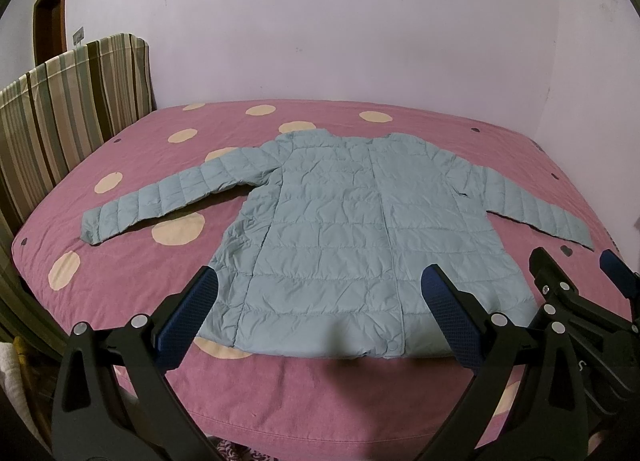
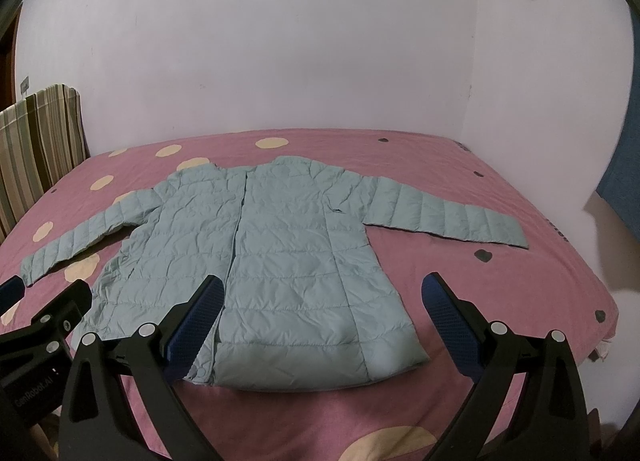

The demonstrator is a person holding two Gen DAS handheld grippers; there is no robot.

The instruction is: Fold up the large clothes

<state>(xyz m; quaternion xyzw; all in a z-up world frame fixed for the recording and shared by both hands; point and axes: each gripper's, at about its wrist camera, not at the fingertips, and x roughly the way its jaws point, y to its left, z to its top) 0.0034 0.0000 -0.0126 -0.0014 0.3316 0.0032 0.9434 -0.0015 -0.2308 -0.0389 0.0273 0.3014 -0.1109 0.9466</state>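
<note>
**Jacket spread flat, both grippers poised at the hem**

Nearest the cameras, the left gripper and the right gripper hung side by side above the near edge of the bed, each with its jaws spread wide and nothing between them. Their blue textured pads faced inward, ready to pinch thin fabric. Neither touched anything; held there, they looked positioned to survey the whole garment before choosing a grip.

Just beyond them lay the pale blue quilted jacket, front side up with its closure running down the middle and a snap showing at the bottom corner. Its hem lay closest to the grippers and its collar farthest, so the garment ran away from the person. It rested smooth on the pink spotted bedcover, which suited folding: no bunching to work around.

The left sleeve and the right sleeve stretched out to either side, clear of the body and easy to reach separately. Judging by this layout, no fold had been made, and bringing a sleeve across the chest looked the natural first step.

Farther back stood a striped headboard on the left and a plain pale wall.
</note>
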